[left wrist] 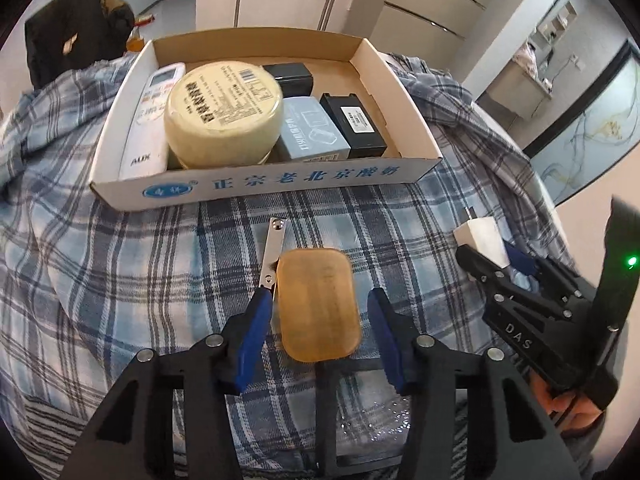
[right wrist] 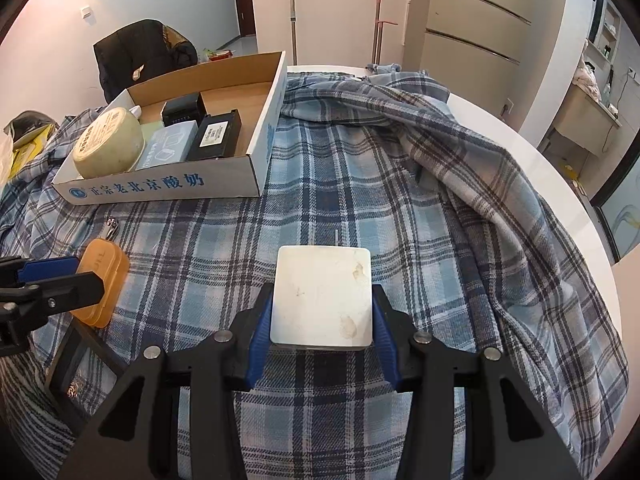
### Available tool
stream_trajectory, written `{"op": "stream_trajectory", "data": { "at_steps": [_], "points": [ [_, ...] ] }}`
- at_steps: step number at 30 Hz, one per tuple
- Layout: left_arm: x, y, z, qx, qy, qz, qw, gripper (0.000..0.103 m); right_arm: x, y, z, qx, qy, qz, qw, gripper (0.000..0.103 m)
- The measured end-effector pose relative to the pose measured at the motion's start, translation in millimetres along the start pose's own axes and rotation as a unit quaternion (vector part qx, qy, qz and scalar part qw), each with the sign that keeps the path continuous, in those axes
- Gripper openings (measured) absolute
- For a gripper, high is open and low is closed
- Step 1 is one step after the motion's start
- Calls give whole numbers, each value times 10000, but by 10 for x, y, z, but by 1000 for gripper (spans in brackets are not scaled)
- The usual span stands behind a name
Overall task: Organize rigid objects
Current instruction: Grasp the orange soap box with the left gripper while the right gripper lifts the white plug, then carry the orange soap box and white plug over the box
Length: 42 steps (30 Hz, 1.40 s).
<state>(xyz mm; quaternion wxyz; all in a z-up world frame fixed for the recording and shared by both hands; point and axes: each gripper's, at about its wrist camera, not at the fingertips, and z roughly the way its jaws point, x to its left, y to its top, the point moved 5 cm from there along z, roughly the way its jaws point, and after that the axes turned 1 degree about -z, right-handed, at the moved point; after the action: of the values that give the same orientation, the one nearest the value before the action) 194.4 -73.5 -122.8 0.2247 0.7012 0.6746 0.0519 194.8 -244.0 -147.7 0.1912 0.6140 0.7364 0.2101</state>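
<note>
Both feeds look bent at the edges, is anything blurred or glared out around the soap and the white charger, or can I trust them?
Left wrist view: heavy fisheye bending with black corners, amber soap slightly soft-edged, box print readable. Right wrist view: same bending, white charger sharp, evenly lit, no glare; bright window patch at far right only.

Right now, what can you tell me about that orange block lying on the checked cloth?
The orange block looks like a translucent amber bar of soap, a rounded rectangle with faint lettering pressed into its top. It lies flat on the checked cloth, in front of the cardboard box. The left gripper straddles it, one blue finger on each side with a gap at its right. A nail clipper lies against its left edge.
</note>
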Motion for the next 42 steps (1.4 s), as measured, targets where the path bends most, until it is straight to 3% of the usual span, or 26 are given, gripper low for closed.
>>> {"op": "stream_trajectory", "data": {
  "at_steps": [3, 12, 21, 29, 34, 36, 38, 42],
  "points": [
    [-20, 17, 16, 19, 305, 165, 9994, 52, 1, 1, 1, 0, 0, 1, 10000, 45],
    [-129, 45, 76, 202, 277, 399, 9986, 52, 9, -1, 1, 1, -2, -8, 10000, 45],
    [-204, 31, 191, 289, 689, 673, 9949, 53, 17, -2, 2, 0, 3, -14, 10000, 45],
    [-210, 49, 239, 327, 797, 718, 9937, 52, 30, -2, 1, 0, 6, -26, 10000, 45],
    [-240, 57, 302, 255, 873, 772, 9929, 52, 29, -1, 3, -2, 7, -24, 10000, 45],
    [-236, 57, 282, 194, 878, 745, 9932, 45, 27, -1, 5, -1, 7, -22, 10000, 44],
    [-207, 49, 255, 167, 864, 661, 9939, 45, 31, -2, 5, -1, 9, -20, 10000, 44],
    [-213, 86, 70, -221, 855, 752, 9933, 45, 34, 1, 7, -1, 18, -34, 10000, 45]
  ]
}}
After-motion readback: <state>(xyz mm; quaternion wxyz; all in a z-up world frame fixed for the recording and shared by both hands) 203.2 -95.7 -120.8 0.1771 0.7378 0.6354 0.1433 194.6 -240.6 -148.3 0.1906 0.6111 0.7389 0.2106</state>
